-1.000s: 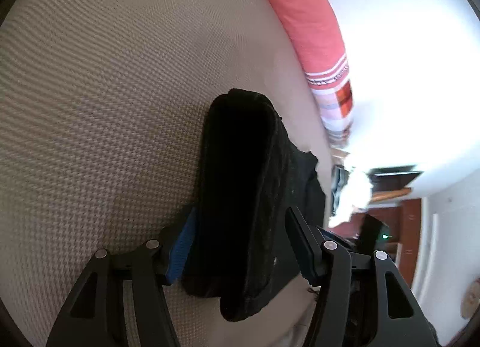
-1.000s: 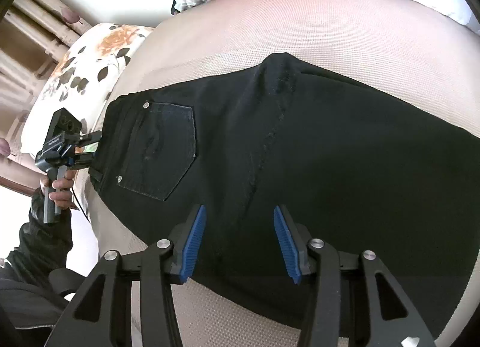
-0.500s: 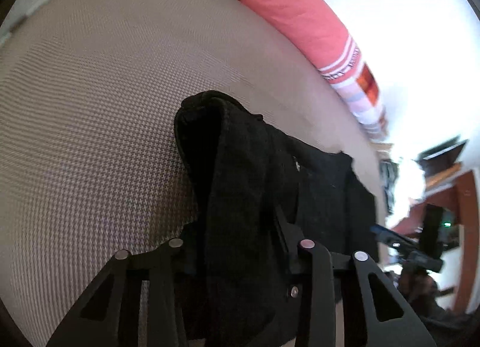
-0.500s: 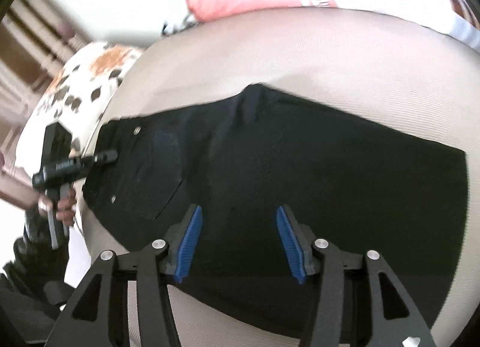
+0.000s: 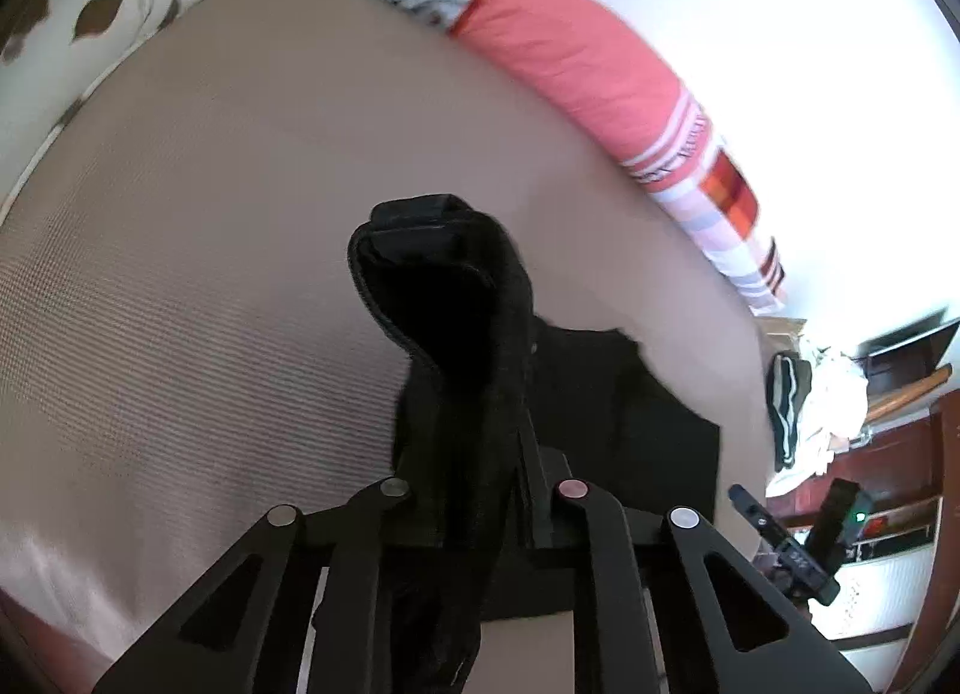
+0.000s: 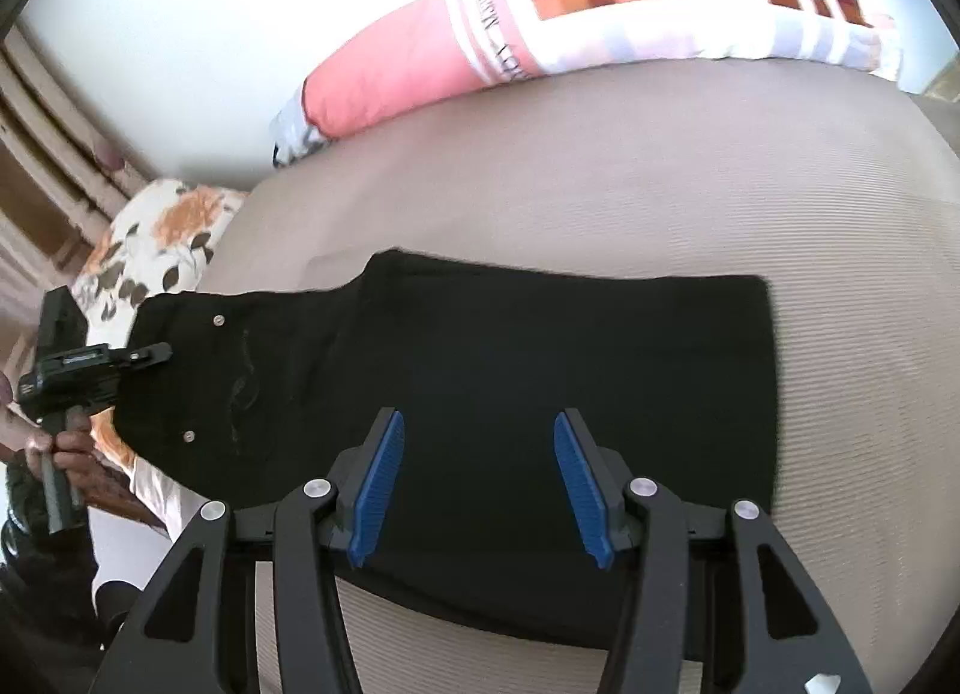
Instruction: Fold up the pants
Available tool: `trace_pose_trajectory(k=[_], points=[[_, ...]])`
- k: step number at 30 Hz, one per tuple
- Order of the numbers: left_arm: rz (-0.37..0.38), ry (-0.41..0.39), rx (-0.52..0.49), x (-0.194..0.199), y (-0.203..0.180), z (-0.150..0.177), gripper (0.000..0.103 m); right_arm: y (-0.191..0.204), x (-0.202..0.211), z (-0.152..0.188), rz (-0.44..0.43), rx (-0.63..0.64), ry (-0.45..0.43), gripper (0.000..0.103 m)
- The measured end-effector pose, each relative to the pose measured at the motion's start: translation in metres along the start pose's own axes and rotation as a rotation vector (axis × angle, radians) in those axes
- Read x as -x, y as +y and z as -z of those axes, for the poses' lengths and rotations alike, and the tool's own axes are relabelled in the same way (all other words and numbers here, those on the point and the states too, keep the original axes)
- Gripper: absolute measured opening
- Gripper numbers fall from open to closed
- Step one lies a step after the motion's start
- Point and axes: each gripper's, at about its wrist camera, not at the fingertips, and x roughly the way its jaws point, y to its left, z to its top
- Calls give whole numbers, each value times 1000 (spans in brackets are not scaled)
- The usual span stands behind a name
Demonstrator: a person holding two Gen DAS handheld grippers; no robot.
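Left claw [image 5: 480, 490] clamping pants [image 5: 456, 334]

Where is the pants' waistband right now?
In the right wrist view the waistband is at the pants' left end, clamped by the left gripper beside the floral pillow.

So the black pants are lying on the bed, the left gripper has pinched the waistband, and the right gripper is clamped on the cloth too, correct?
Not quite. The right gripper is open, its blue pads apart above the pants, as the right wrist view shows. The left gripper does pinch the waistband, on the bed.
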Motion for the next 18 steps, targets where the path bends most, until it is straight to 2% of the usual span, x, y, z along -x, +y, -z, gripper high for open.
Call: trace_pose_trajectory(k=[5,8,11,15,18], points=[[13,-16,-34,-3,-62,13,13,-26,26,-4,54,2,-69,50],[10,-24,-91,-13,-98,21,13,-45,42,-3,59,-16,-107,51],[22,-4,-116,-33,-131,31,13,-63,49,0,68,-53,-129,51],[-12,26,-205,-68,-182,44,13,-86,51,5,84,-121,-169,51],[13,56,-253,-93,-210,57,13,-93,46,5,139,-121,-143,51]])
